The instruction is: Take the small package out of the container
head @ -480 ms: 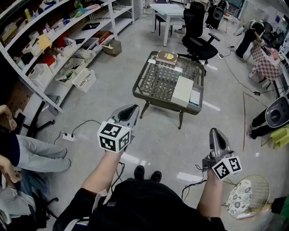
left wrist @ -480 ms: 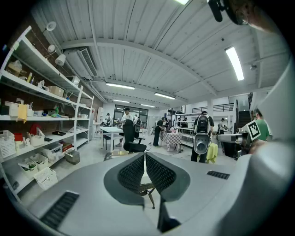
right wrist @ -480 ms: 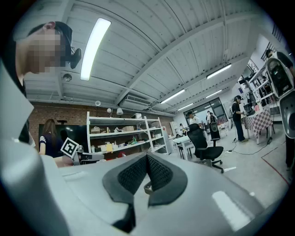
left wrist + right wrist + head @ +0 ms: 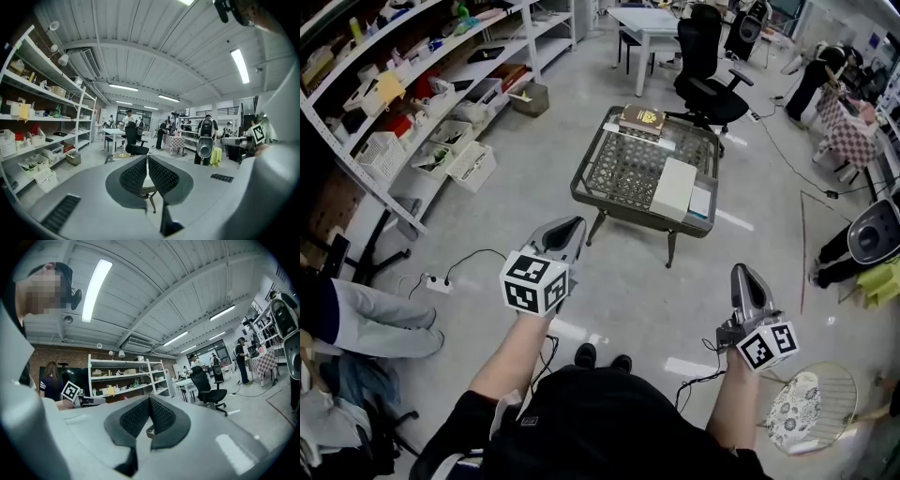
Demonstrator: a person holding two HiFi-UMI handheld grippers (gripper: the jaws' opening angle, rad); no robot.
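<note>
**Change.** Compared with half a second ago, the difference is slight. In the head view the low dark wire-mesh table with a raised rim sits marginally higher and further left in the frame. Both grippers have drifted by a similar small amount toward the lower left. Their position relative to each other is unchanged. Judgement: this is mainly camera motion, the approach has barely begun, and no step of the task is done.

**Gripper state.** The left gripper has its textured pads pressed together with nothing between them, as the left gripper view confirms. The right gripper is likewise closed and empty.

**Location of the task's thing.** The wire-mesh table, which appears to serve as the container, occupies the upper centre of the head view. Three things lie on it:
- a flat white rectangular box on its right side;
- a pale blue flat packet just beside that box, toward the right rim;
- a brown printed package at the far edge.

Which of these is the small package cannot be settled, though the pale blue flat packet is the smallest. All three lie well apart from the fingers, higher in the frame than both grippers, with bare grey floor between. Either gripper's jaws must open before any grasp.
</note>
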